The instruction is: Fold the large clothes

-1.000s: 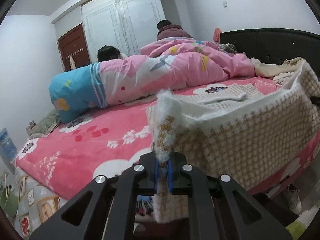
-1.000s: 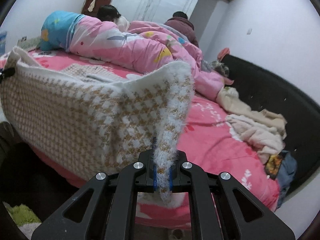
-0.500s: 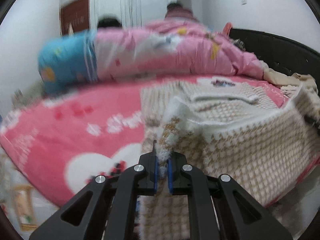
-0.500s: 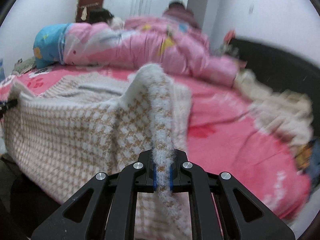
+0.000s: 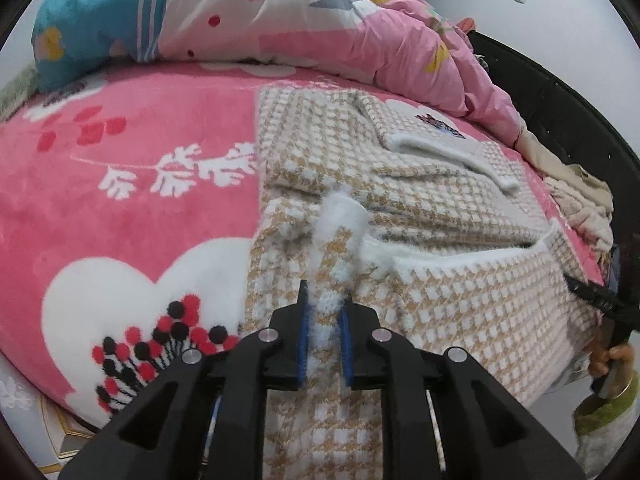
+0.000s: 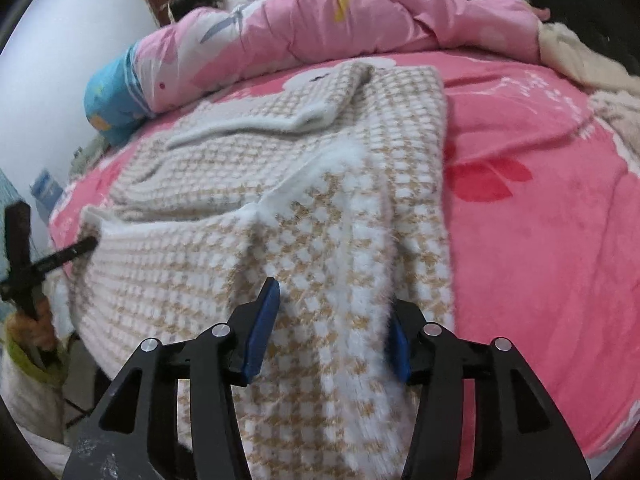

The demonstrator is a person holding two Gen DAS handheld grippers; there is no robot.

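Observation:
A large beige-and-white houndstooth knit garment (image 5: 420, 200) lies on the pink bed, its near part hanging over the bed's front edge; it also shows in the right wrist view (image 6: 304, 200). My left gripper (image 5: 324, 320) holds a fluffy white hem corner between its blue pads, with the jaws slightly parted. My right gripper (image 6: 326, 320) is open wide, and the garment's hem lies loose between its fingers. The right gripper appears at the right edge of the left wrist view (image 5: 596, 300), and the left gripper at the left edge of the right wrist view (image 6: 60, 256).
The pink floral bedspread (image 5: 120, 200) covers the bed. A rolled pink and blue quilt (image 5: 240, 20) lies along the far side, over people. Beige clothes (image 5: 580, 196) are piled by the black headboard (image 5: 560, 100). The floor lies below the bed's front edge.
Both grippers swung forward and down over the bed, laying the lifted hem onto the garment. The right gripper opened and released the hem. The left jaws loosened a little.

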